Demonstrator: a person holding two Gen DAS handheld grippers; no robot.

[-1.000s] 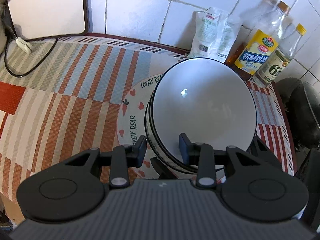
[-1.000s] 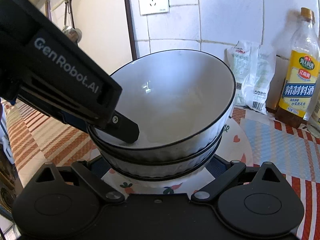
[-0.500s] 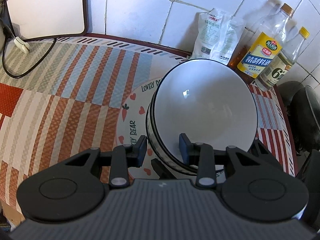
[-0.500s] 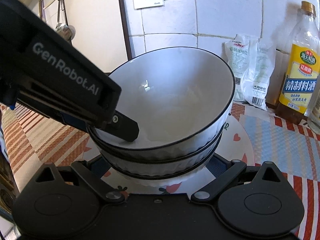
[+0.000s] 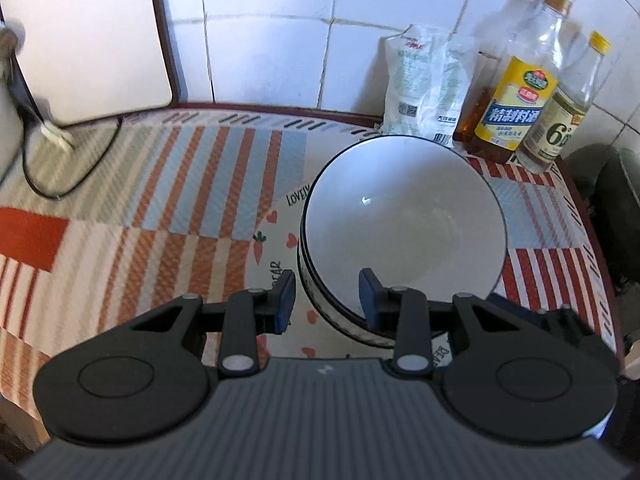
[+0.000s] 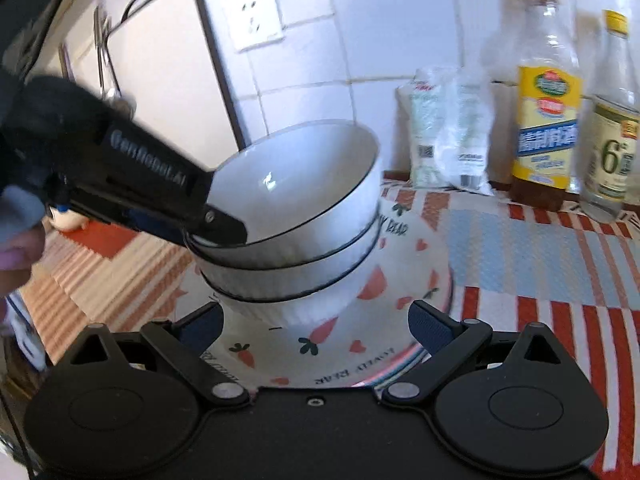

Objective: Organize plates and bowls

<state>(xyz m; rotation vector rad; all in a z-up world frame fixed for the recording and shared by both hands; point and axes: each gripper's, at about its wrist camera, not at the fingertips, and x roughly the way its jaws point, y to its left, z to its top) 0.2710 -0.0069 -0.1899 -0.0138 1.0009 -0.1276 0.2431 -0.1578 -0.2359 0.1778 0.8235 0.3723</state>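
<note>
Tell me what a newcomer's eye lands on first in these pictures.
A stack of white bowls sits on a carrot-and-heart printed plate mid-counter. The left gripper straddles the top bowl's near rim, one finger inside and one outside. Behind, against the tiled wall, stand two bottles and a plastic pouch.

A: The top bowl (image 6: 304, 184) is looking like glazed ceramic, glossy white and catching a highlight. The plate (image 6: 408, 280) under the stack is showing the same smooth glaze.

B: The cloth (image 5: 168, 184) covering the desk is showing a woven, matt texture. At the desk's back edge the bottles (image 5: 524, 92) are looking like clear glass with shiny paper labels, and the bags (image 5: 428, 88) like crinkled plastic film.

A: The left gripper (image 5: 326, 300) is looking like matt black plastic with blue pads (image 5: 285, 300), and the wall tiles (image 5: 272, 32) are gleaming.
</note>
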